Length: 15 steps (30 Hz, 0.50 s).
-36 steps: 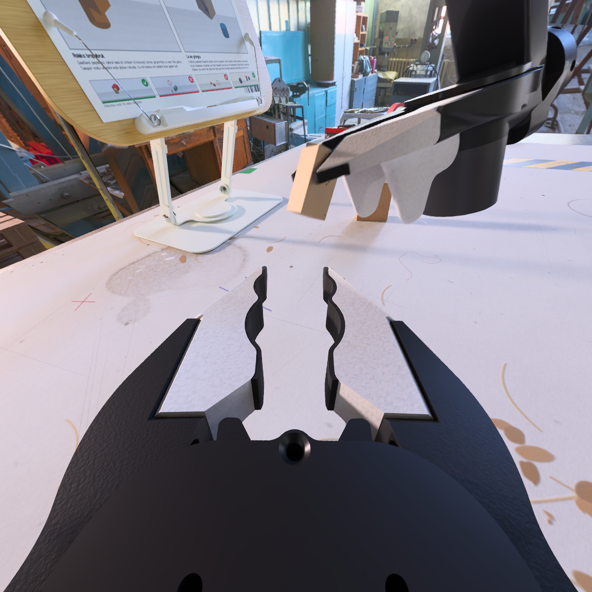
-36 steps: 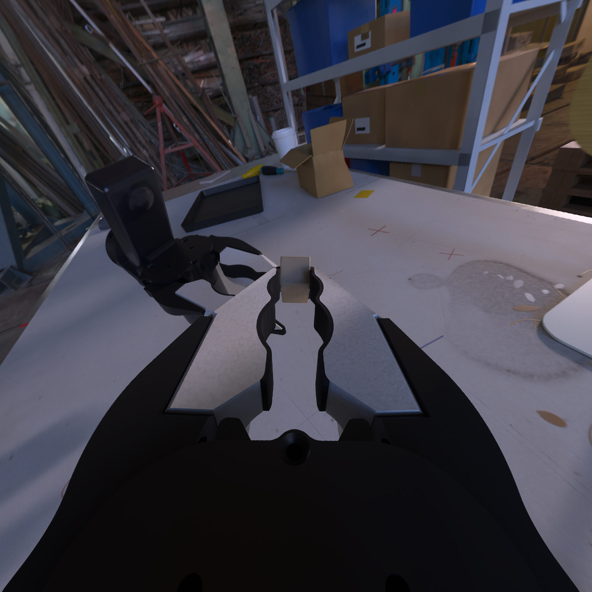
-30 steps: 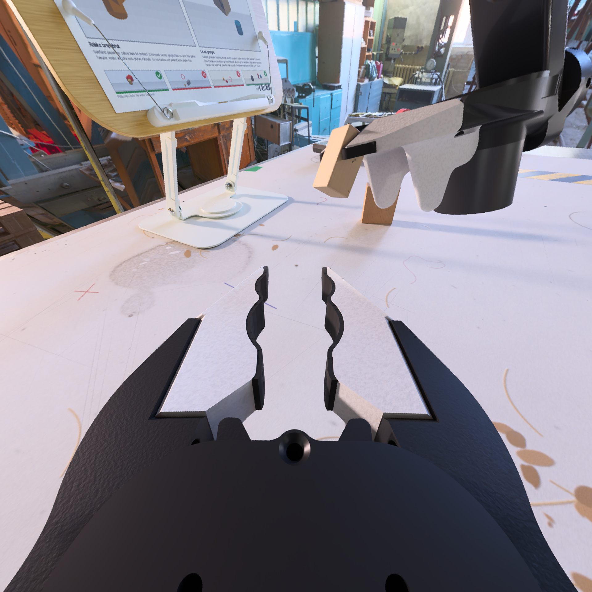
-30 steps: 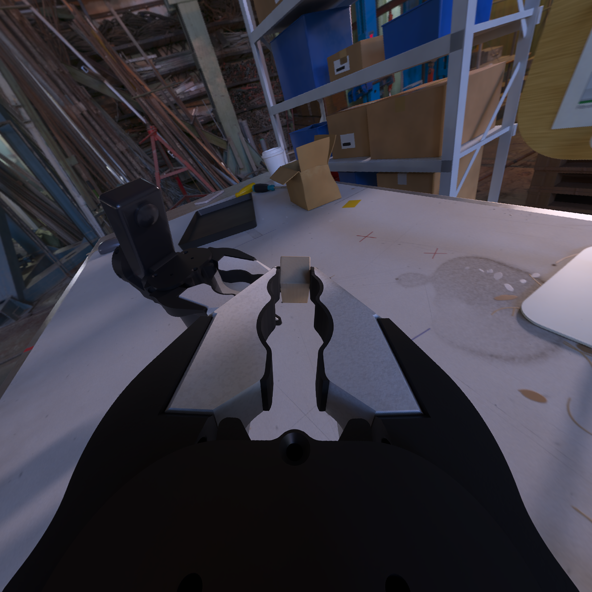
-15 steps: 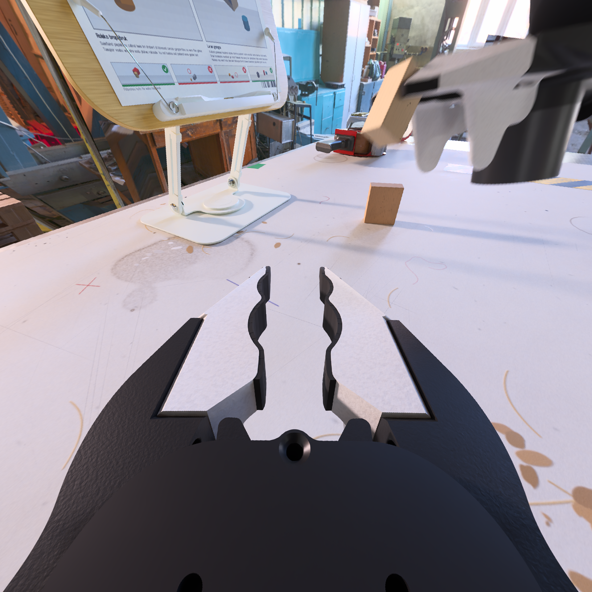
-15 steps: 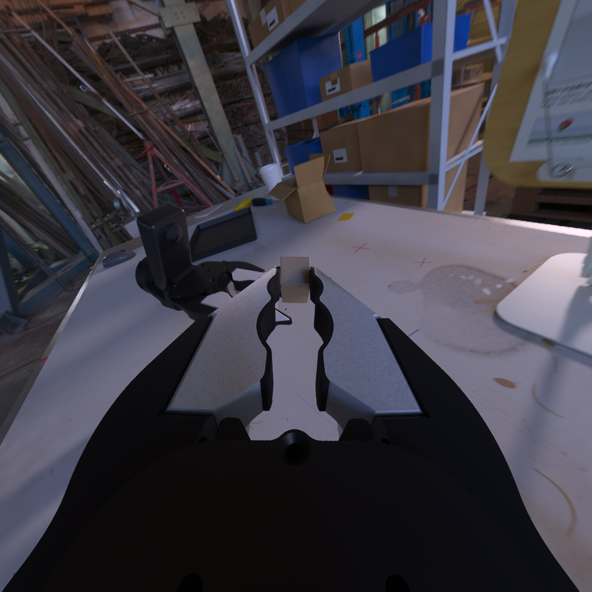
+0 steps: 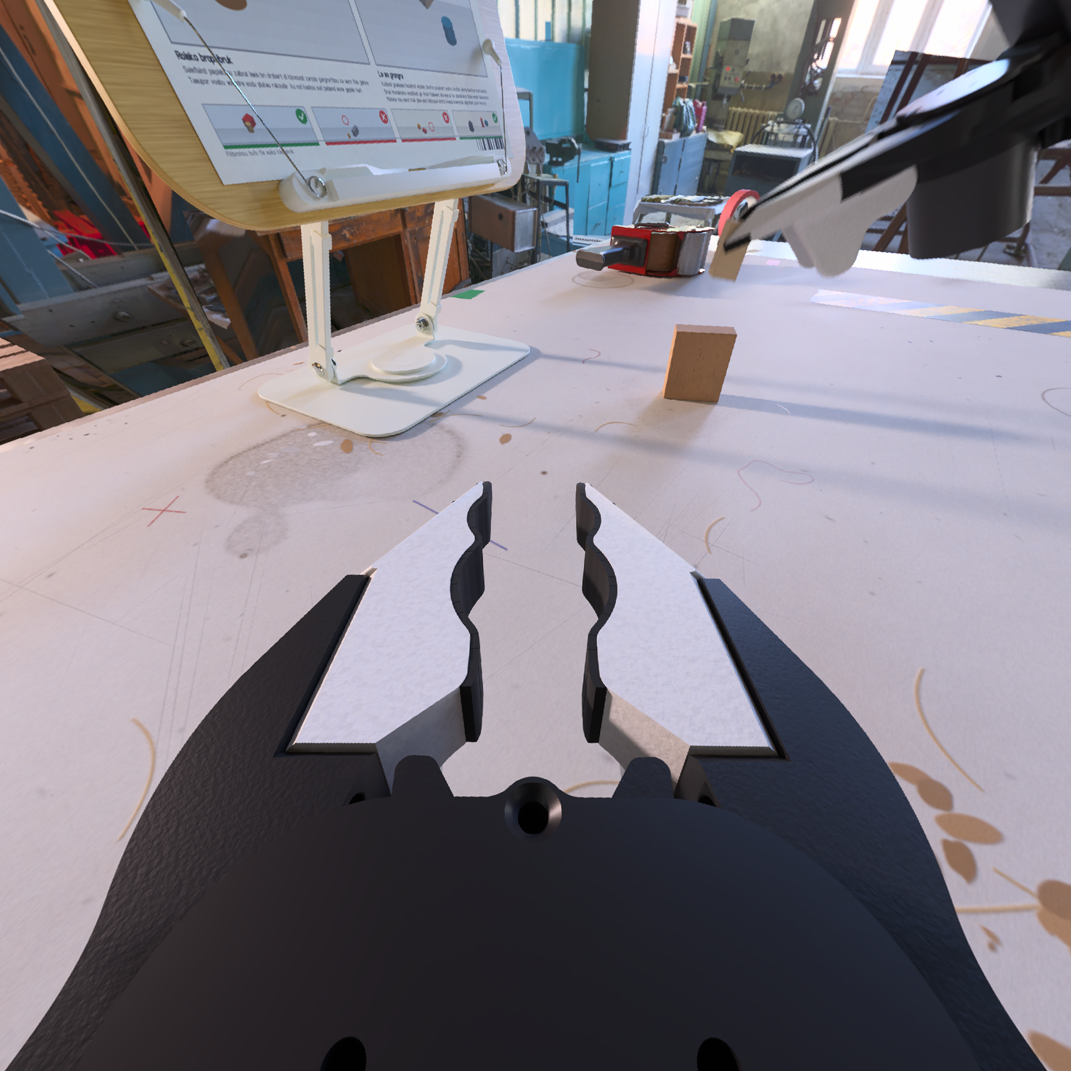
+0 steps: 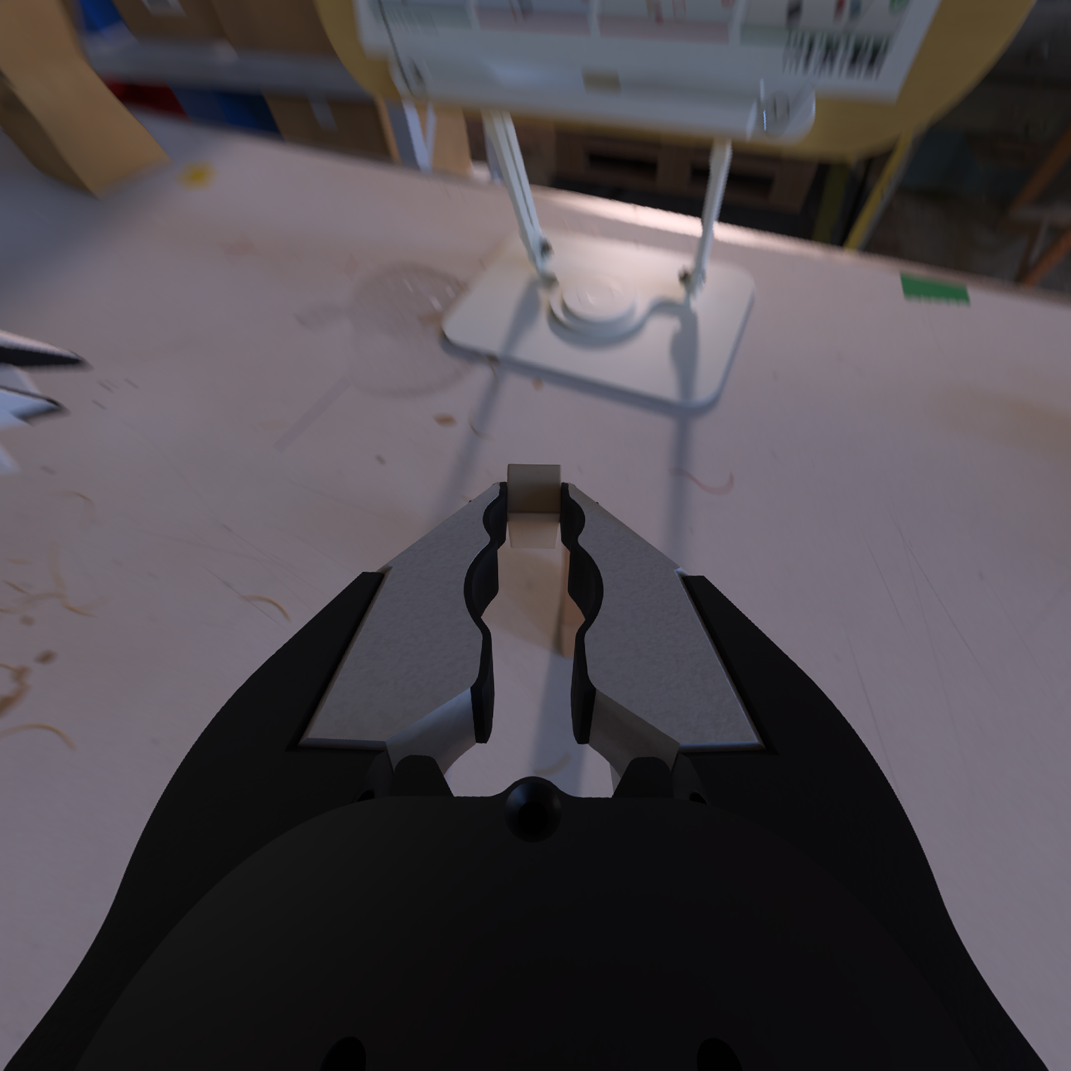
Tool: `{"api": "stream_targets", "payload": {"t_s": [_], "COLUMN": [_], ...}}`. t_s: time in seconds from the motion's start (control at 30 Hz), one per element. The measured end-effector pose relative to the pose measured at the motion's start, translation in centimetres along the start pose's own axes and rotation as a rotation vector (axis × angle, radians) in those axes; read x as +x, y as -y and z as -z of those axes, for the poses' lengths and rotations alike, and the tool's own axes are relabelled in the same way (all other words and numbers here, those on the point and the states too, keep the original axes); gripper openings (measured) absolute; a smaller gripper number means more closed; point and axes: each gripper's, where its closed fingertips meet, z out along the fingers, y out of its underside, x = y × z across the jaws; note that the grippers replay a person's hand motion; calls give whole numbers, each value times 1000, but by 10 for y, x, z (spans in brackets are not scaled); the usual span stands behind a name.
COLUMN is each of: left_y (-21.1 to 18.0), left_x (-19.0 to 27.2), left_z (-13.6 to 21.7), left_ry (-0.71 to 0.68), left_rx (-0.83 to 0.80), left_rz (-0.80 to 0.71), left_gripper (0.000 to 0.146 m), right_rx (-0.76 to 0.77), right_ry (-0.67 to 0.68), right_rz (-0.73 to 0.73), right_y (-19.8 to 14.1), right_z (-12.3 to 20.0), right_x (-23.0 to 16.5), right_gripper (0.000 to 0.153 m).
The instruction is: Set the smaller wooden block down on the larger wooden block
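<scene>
My right gripper point(image 8: 534, 492) pinches the smaller wooden block point(image 8: 534, 499) only at its tips, high above the upright larger wooden block point(image 7: 699, 363); a slip or off-centre descent risks toppling it, while my left gripper point(image 7: 534, 492) hangs narrowly open and empty over the bench point(image 7: 869, 521).

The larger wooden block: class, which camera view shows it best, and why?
The left wrist view. There the larger wooden block stands upright on the table, unobstructed and sharp. In the right wrist view it cannot be picked out clearly; the right gripper and the smaller wooden block fill the middle.
</scene>
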Motion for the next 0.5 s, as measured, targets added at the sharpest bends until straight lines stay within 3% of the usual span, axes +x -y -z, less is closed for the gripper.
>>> {"api": "stream_targets", "payload": {"t_s": [0.1, 0.2, 0.37, 0.5], "left_y": [0, 0, 0, 0], "left_x": [-1, -1, -4, -5], "left_z": [0, 0, 1, 1], "left_ry": [0, 0, 1, -1], "left_rx": [0, 1, 5, 2], "left_rz": [4, 9, 21, 35], "left_gripper": [29, 28, 28, 28], "right_rx": [-135, -145, 39, 238], "right_ry": [-41, -66, -57, 69], "right_rz": [14, 20, 23, 103], "right_y": [-30, -35, 8, 53], "right_z": [-11, -19, -8, 7], "right_x": [15, 21, 2, -63], "right_gripper": [17, 17, 29, 35]}}
